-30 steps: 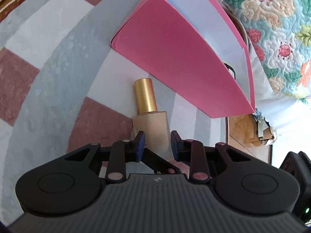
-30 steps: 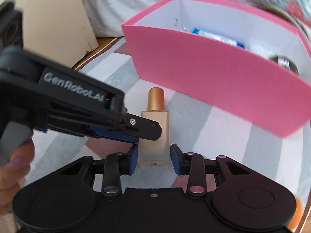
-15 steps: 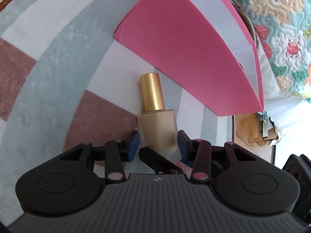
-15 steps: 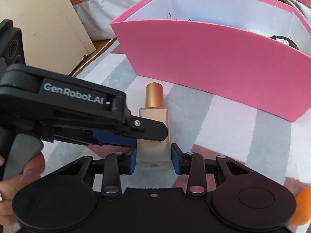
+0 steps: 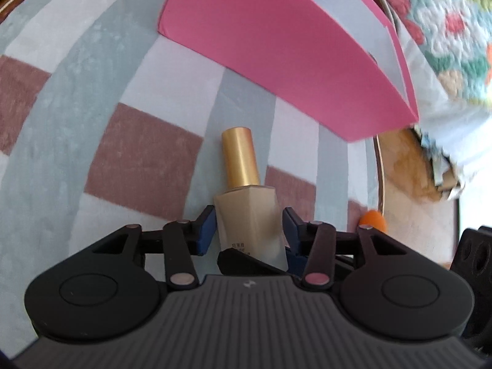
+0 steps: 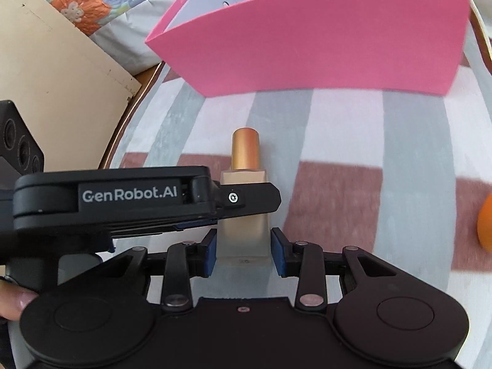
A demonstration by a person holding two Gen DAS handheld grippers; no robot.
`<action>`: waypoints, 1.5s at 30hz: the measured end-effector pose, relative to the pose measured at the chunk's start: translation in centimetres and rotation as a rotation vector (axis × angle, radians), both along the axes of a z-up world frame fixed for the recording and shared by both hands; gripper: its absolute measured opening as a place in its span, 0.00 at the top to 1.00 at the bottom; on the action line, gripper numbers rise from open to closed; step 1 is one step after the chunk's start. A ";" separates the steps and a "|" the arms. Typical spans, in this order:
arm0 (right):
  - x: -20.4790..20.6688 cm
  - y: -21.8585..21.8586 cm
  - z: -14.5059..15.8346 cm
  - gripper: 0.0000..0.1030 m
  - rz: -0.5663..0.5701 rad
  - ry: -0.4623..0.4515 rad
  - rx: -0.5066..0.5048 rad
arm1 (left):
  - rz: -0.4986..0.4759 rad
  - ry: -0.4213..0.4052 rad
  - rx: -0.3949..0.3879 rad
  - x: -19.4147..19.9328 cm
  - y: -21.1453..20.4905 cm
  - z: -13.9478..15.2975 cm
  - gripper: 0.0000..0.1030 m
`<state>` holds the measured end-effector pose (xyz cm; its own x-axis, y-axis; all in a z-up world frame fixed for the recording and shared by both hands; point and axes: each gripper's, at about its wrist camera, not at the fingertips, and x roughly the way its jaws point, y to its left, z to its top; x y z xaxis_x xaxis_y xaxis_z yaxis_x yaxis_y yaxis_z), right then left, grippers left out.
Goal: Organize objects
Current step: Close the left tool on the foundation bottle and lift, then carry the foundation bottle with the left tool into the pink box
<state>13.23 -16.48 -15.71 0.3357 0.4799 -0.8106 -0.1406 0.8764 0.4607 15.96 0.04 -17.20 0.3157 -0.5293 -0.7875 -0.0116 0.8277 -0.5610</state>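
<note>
I am holding the right gripper (image 6: 244,250) closed on the base of a frosted beige bottle (image 6: 244,227), its blue pads pressing the bottle's two sides, so the bottle with the gold cap (image 6: 245,150) is sticking forward between the fingers above the checked rug (image 6: 353,141). I am keeping the left gripper (image 5: 248,230) around the same bottle (image 5: 249,215) from the other side, and its jaws are standing apart, the blue pads (image 5: 205,227) just clear of the glass with a thin gap showing on each side. In the right wrist view its black body is crossing in front of the bottle's shoulder. Beyond the bottle the pink box (image 6: 323,40) is sitting on the rug, well apart from it, open at the top. An orange ball (image 6: 486,218) is lying at the right edge of the rug.
</note>
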 end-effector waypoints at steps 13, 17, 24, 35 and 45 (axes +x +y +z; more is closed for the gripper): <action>-3.0 1.1 1.3 0.60 0.115 0.008 -0.044 | -0.014 0.040 0.020 -4.1 0.5 2.3 0.58; -3.9 1.6 3.5 0.60 0.170 0.032 -0.060 | -0.024 0.035 0.040 -6.0 0.9 4.8 0.58; -5.1 2.0 8.3 0.59 0.254 -0.018 -0.061 | -0.064 -0.019 0.086 -6.6 0.9 10.6 0.58; -2.1 0.9 17.3 0.59 0.262 -0.194 -0.049 | -0.075 -0.221 0.090 -3.1 0.8 20.7 0.60; 4.2 -0.8 20.6 0.59 0.201 -0.302 -0.066 | -0.093 -0.332 0.140 4.1 -1.6 24.6 0.60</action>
